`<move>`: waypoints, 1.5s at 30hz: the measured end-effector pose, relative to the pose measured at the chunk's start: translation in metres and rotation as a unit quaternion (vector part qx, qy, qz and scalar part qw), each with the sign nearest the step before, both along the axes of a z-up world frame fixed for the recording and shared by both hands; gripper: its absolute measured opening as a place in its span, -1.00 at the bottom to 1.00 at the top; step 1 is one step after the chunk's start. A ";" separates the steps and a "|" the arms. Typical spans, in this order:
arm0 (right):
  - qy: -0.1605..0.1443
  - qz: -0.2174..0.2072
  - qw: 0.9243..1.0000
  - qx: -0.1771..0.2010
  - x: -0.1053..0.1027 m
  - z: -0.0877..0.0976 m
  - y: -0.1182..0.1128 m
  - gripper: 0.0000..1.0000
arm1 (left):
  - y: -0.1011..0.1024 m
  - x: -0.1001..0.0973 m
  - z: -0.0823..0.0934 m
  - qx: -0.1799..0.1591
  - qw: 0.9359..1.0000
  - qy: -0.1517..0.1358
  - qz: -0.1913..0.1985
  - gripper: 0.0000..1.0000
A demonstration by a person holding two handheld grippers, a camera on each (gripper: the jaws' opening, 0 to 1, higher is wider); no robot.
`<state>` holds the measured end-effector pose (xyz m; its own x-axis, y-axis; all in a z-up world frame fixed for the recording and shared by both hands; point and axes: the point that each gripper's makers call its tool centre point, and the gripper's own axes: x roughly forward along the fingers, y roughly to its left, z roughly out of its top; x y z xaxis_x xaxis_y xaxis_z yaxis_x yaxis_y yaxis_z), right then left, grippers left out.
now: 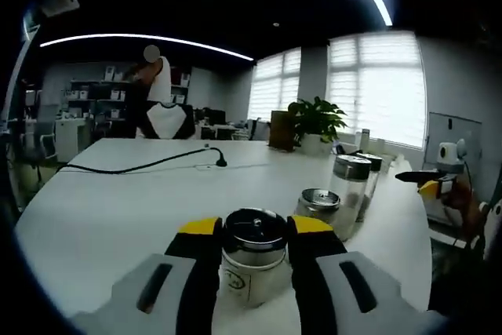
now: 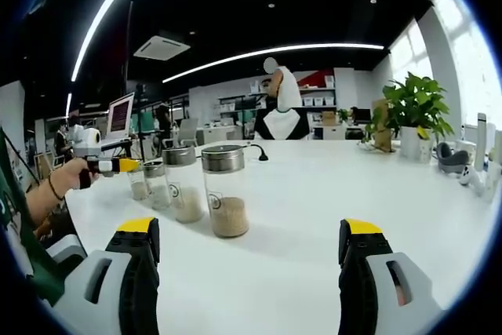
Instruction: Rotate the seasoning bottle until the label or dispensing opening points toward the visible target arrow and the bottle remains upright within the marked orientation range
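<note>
The seasoning bottle (image 1: 252, 260) stands upright on the white worktop (image 1: 118, 209), caught between the yellow-tipped fingers (image 1: 202, 229) of the left gripper (image 1: 255, 227), which press against its sides just under the dark metal cap. A small mark shows on its pale front, too small to read. Just beyond it to the right in the left gripper view stand a short jar with a perforated metal lid (image 1: 318, 205) and a taller clear shaker (image 1: 350, 186), with another bottle partly hidden behind that. A black cable (image 1: 141, 166) trails across the worktop farther back, and a potted plant (image 1: 314, 123) sits near the bright windows. A person (image 1: 161, 103) stands at the far end of the room.

In the right gripper view, the right gripper (image 2: 251, 233) hangs over bare worktop with its fingers (image 2: 140, 233) wide apart and nothing between them. Ahead and to the left stands a row of clear shakers, the nearest (image 2: 225, 190) part-filled with pale granules, the next (image 2: 183, 182) close beside it. At the left edge a hand (image 2: 67, 178) holds the other gripper near the row's far end.
</note>
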<state>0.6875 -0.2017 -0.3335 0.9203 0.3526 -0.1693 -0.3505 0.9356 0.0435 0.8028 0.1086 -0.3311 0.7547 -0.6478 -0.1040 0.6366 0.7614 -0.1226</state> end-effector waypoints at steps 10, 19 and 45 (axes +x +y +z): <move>0.003 0.000 1.000 0.001 0.000 -0.002 0.000 0.95 | 0.002 -0.007 0.019 0.014 0.998 -0.061 -0.028 0.05; 0.003 0.003 1.000 0.003 0.001 -0.003 0.001 0.95 | -0.009 -0.022 0.023 0.036 0.984 -0.072 -0.157 0.04; 0.007 -0.002 1.000 0.004 0.003 -0.005 -0.004 0.95 | -0.020 -0.014 0.006 0.025 0.948 -0.025 -0.315 -0.25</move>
<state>0.6901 -0.2060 -0.3385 0.9193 0.3499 -0.1804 -0.3456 0.9367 0.0560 0.7890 0.0888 -0.3248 0.2239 -0.9670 -0.1219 0.9713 0.2317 -0.0540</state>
